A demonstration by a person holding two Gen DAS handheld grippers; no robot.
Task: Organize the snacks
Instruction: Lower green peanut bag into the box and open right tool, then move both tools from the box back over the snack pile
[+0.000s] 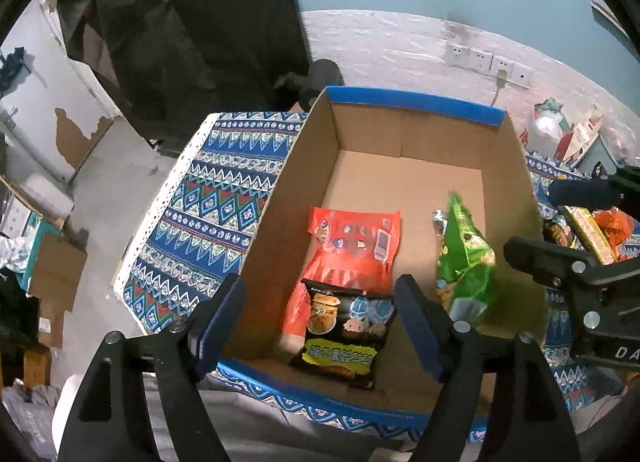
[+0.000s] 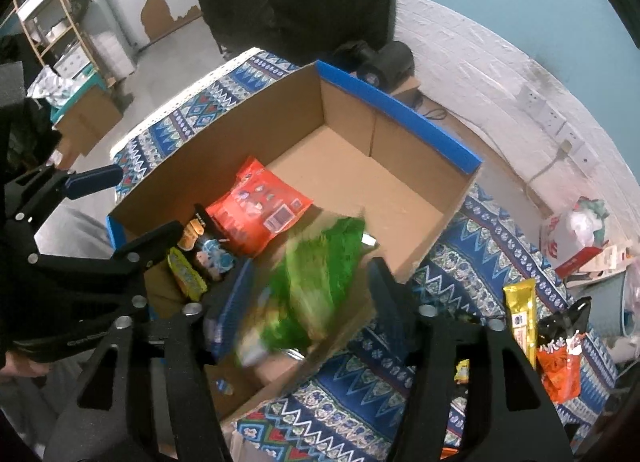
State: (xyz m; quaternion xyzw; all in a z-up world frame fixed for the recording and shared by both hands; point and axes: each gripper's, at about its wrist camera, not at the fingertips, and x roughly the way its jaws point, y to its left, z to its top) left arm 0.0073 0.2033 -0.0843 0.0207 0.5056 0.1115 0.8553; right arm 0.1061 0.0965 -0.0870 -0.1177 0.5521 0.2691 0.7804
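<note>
Cardboard box (image 1: 404, 177) w/ blue-taped rim sits on a patterned blue cloth (image 1: 224, 197), both hand-held grippers hanging over its near end. From left: left gripper (image 1: 320, 326), jaws apart and nothing between the pads, hovers above a dark snack pack (image 1: 340, 338) lying on the box floor, partly overlapping an orange pouch (image 1: 356, 250) just behind it. To the right, a green bag (image 2: 312, 290), motion-blurred in the right wrist view, lies in the gap of the right gripper (image 2: 304, 302), jaws spread and, as far as the blur lets one tell, pads off it; it looks to be dropping or just landed by the box's right wall. Farther right, outside the box, a yellow bar (image 2: 520, 318) and an orange packet (image 2: 560, 370) wait on the cloth w/ other wrappers. Step in hand, by the look of it: release of two snacks into the box. Next move likely calls for the right gripper to lift clear of the right wall, swing out to the loose pile and close on one item. Room: far half of the box floor is bare, so there is plenty of space; the walls are tall, so entry has to come from above. Grippers are near each other at the near end, so they need care not to clash.
</note>
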